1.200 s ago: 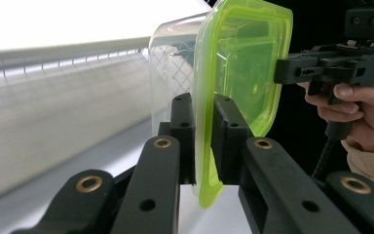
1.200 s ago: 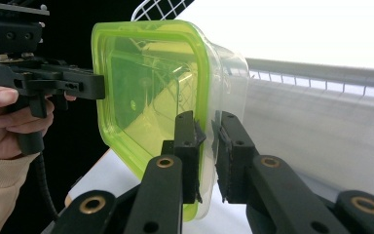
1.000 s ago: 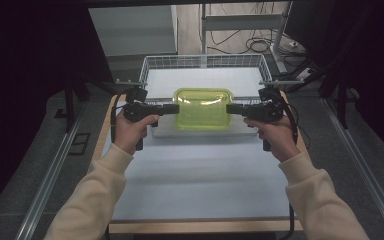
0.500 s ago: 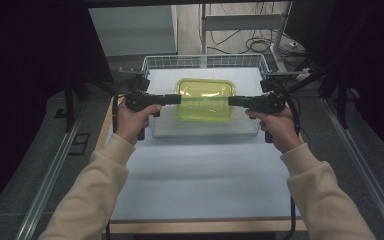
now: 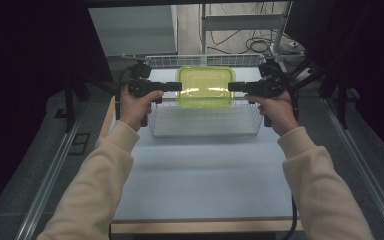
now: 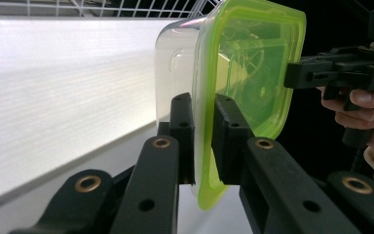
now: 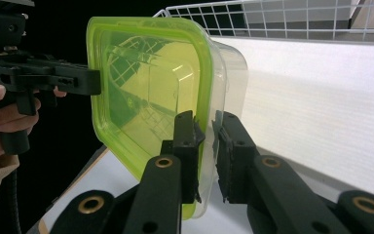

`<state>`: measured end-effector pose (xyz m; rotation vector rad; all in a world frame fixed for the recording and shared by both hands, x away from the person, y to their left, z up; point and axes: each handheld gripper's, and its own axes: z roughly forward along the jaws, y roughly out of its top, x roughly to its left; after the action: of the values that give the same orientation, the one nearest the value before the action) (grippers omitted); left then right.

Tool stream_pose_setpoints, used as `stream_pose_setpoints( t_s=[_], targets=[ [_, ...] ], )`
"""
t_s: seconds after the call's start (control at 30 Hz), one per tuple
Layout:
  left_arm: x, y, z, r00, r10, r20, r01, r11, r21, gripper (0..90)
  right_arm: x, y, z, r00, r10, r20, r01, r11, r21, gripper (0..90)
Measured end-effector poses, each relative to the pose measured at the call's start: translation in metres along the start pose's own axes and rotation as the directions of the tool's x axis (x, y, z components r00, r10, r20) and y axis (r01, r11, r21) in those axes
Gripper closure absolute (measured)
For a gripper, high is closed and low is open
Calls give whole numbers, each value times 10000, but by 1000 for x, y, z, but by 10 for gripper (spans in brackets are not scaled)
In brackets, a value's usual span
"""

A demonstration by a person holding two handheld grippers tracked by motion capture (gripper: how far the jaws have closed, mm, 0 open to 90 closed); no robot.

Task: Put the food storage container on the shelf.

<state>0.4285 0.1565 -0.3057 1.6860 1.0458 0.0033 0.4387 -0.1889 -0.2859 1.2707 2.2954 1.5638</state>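
The 2 grippers, left gripper (image 5: 176, 86) and right gripper (image 5: 233, 86), each stay clamped on an end rim of the green-lidded container (image 5: 205, 87). It has travelled farther away and now hangs over the wire basket (image 5: 205, 131), probably ready for lowering.

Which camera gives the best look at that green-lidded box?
The high view: the whole green-lidded box shows, lid up, held at both ends over the wire basket. The left and right gripper views each show it close, on edge, pinched at the rim.
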Motion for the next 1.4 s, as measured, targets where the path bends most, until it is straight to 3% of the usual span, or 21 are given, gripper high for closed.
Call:
stream_pose_setpoints(
  t_s=[0.17,0.47,0.83,1.1,1.4],
  targets=[
    [5,3,3,9999,15,-134,-14,10000,87,807,-3,3,6,10000,34,70,-33,10000,-28,801],
    [17,14,18,9981,-367,-490,378,9991,201,804,-16,11,18,9987,428,264,-428,9991,-20,800],
    [28,16,33,9959,-687,-584,711,9967,401,800,-27,16,27,9956,730,580,-745,9969,240,796],
    [33,23,40,9934,-1046,-466,1059,9940,262,797,-38,19,32,9926,1036,641,-1055,9940,276,783],
    [43,25,51,9878,-1488,-469,1487,9889,-51,759,-44,23,44,9889,1023,1075,-1041,9945,111,724]
  ],
)
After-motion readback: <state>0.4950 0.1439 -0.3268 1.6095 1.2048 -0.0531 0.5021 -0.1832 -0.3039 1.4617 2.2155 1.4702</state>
